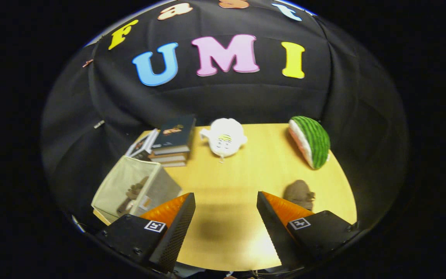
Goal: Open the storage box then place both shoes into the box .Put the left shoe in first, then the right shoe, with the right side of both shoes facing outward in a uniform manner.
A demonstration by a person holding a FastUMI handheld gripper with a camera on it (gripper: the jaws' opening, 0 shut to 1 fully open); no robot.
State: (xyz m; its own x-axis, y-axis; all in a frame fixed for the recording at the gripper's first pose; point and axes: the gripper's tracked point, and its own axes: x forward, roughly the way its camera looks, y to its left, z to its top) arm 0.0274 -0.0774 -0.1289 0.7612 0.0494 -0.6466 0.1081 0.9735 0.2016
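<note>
A translucent storage box (138, 188) stands on the wooden table (246, 170), just beyond my left finger. One brown shoe (132, 195) shows inside it through the wall. A second brown shoe (299, 194) lies on the table just past my right finger, partly hidden by that finger. My gripper (226, 201) is open above the table, with nothing between its fingers. I cannot tell whether the box's lid is open.
A stack of books (172, 141) lies behind the box at the table's far left. A white plush toy (225, 137) sits at the far middle. A watermelon-slice cushion (311, 141) rests at the far right. The booth's black cloth wall closes in the table.
</note>
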